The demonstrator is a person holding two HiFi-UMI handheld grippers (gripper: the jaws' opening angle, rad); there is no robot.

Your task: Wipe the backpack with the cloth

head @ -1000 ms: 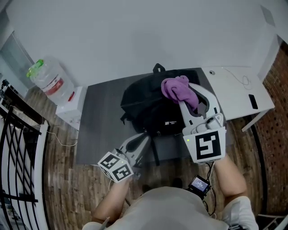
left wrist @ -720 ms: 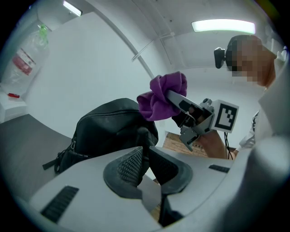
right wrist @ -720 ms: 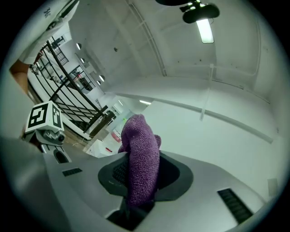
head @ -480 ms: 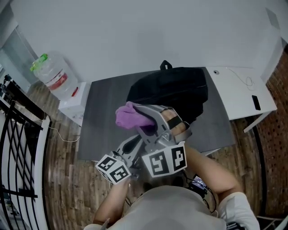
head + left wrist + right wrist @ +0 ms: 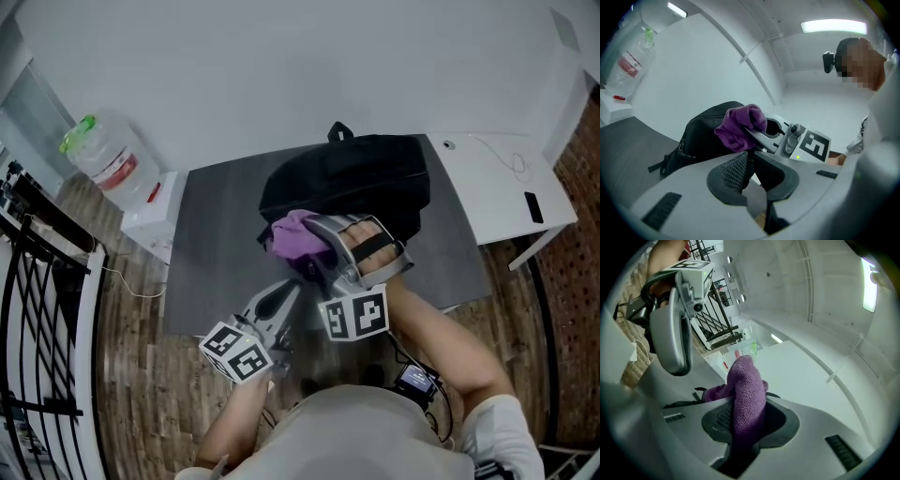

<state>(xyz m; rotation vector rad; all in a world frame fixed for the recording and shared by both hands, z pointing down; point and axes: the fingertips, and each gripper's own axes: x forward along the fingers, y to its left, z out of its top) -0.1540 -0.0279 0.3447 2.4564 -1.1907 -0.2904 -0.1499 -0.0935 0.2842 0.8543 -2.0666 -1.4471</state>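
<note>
A black backpack (image 5: 352, 183) lies on the grey table (image 5: 211, 244). My right gripper (image 5: 309, 239) is shut on a bunched purple cloth (image 5: 291, 234) and holds it at the backpack's near left corner. Whether the cloth touches the backpack I cannot tell. In the right gripper view the cloth (image 5: 747, 390) hangs out between the pads of this gripper (image 5: 740, 420). My left gripper (image 5: 287, 294) hovers at the table's near edge, its jaws together with nothing seen between them. The left gripper view shows its closed pads (image 5: 733, 168), the backpack (image 5: 703, 133) and the cloth (image 5: 738, 126).
A water bottle (image 5: 103, 164) stands on a white stand (image 5: 150, 216) left of the table. A white side table (image 5: 497, 187) with a dark phone (image 5: 532, 208) adjoins on the right. A black railing (image 5: 37, 281) runs along the left edge.
My right gripper swung the cloth from the backpack's top right over to its near left side. The left gripper stayed where it was.
</note>
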